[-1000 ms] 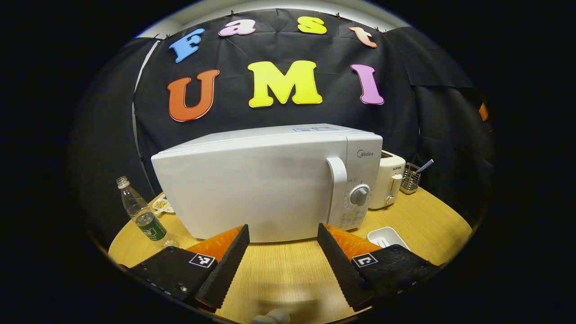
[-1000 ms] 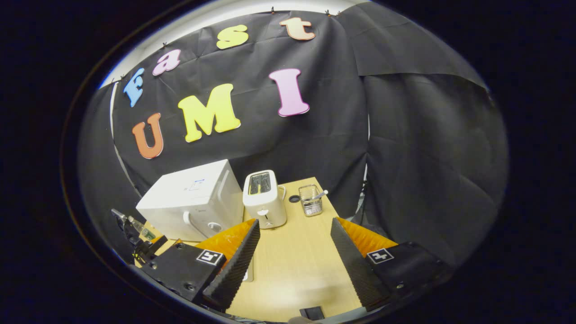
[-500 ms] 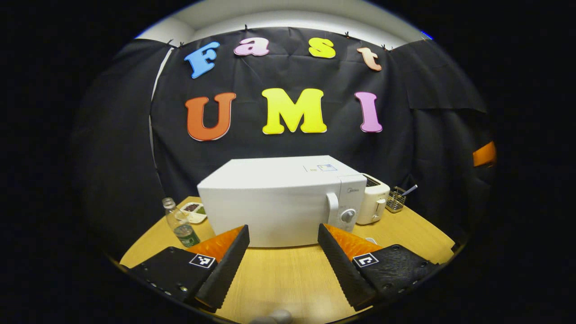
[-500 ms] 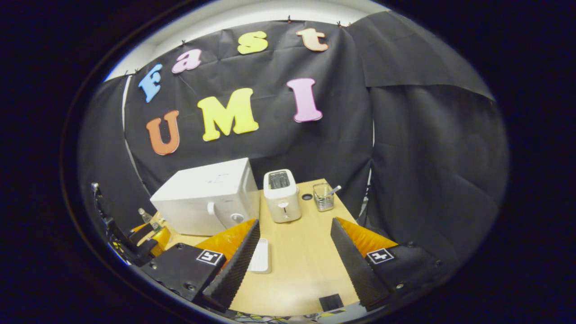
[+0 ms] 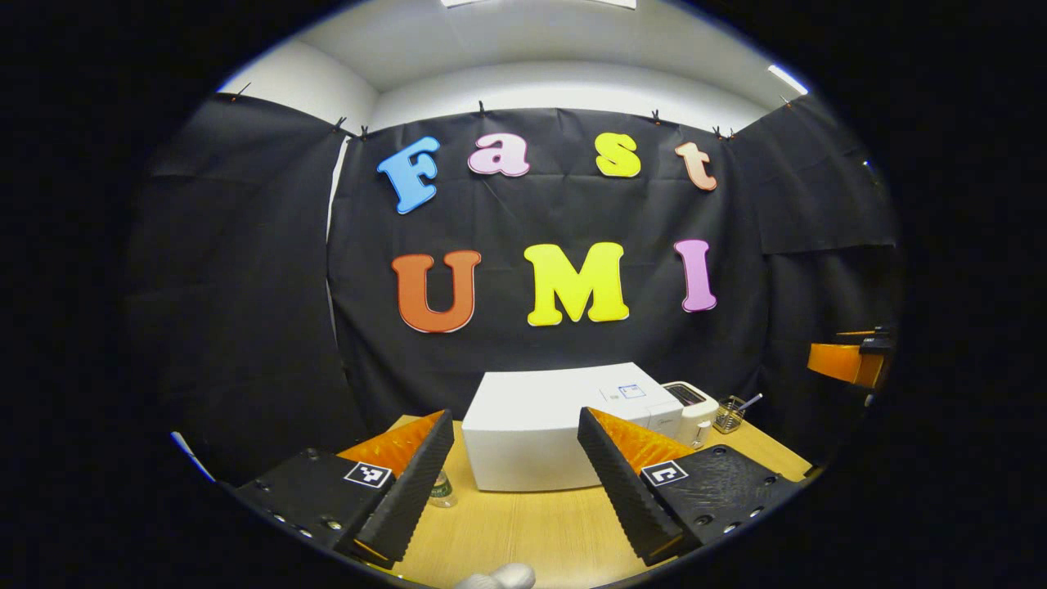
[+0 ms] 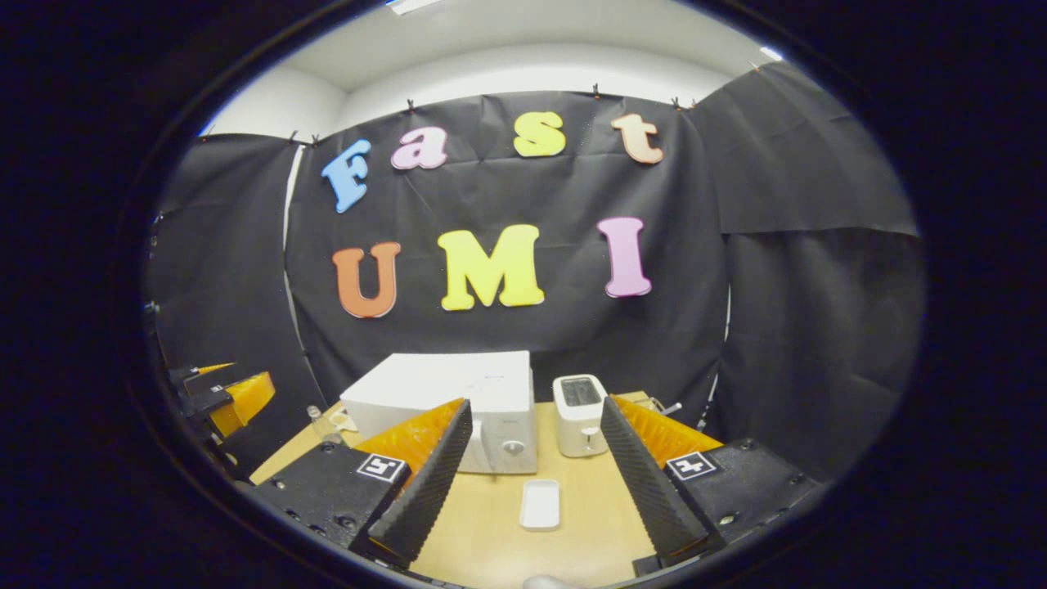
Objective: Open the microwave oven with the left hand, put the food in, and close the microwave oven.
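Plainly, the white boxy microwave oven (image 5: 540, 425) sits shut; each hand-held gripper (image 5: 515, 478) (image 6: 532, 474) gapes wide, empty.

Both my cameras sit well back from the bench (image 5: 523, 523), facing the booth wall; each frames the microwave (image 5: 540, 429) and toaster (image 6: 579, 425) near lower centre.
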The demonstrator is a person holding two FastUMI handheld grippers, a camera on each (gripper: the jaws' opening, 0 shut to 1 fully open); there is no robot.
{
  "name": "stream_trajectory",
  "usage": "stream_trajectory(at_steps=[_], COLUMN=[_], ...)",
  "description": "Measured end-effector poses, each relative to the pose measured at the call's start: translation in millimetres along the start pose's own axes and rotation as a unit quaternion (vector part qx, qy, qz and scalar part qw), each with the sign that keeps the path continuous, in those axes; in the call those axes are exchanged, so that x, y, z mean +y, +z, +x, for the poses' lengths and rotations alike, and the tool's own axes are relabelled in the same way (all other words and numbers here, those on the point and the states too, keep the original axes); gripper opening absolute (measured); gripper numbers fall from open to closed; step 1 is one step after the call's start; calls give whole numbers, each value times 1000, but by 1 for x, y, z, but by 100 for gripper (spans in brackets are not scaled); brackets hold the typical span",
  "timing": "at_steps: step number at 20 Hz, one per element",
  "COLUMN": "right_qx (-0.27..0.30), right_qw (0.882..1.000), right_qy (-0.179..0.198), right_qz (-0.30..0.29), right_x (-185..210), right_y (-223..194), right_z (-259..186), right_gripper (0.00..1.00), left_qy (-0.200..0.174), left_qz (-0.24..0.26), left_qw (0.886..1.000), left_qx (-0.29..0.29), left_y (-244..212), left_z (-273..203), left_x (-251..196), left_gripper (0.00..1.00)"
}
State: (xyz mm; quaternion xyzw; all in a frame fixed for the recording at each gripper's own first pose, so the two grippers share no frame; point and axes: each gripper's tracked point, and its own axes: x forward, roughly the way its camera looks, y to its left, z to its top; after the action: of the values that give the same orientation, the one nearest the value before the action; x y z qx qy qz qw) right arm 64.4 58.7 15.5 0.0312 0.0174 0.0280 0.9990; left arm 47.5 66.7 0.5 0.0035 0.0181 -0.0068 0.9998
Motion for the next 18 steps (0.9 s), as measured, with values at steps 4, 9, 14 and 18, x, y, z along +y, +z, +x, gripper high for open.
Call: stream_trajectory(at_steps=[4, 9, 14, 18], right_qx=[-30, -33, -23, -22], right_qw=[999, 999, 999, 1000], right_qy=[21, 31, 20, 12], right_qz=[-4, -21, -14, -17], right_x=[28, 40, 28, 21], right_y=[26, 31, 30, 31], right_z=[0, 1, 2, 2], right_gripper=[100, 100, 100, 90], left_qy=[8, 14, 6, -2], left_qz=[0, -17, -11, -13], left_qw=[1000, 1000, 999, 999], left_qx=[-16, -23, -39, -33], left_y=[16, 32, 45, 42], left_z=[-10, -13, -8, -4], left_x=[13, 20, 14, 4], left_gripper=[95, 95, 95, 95])
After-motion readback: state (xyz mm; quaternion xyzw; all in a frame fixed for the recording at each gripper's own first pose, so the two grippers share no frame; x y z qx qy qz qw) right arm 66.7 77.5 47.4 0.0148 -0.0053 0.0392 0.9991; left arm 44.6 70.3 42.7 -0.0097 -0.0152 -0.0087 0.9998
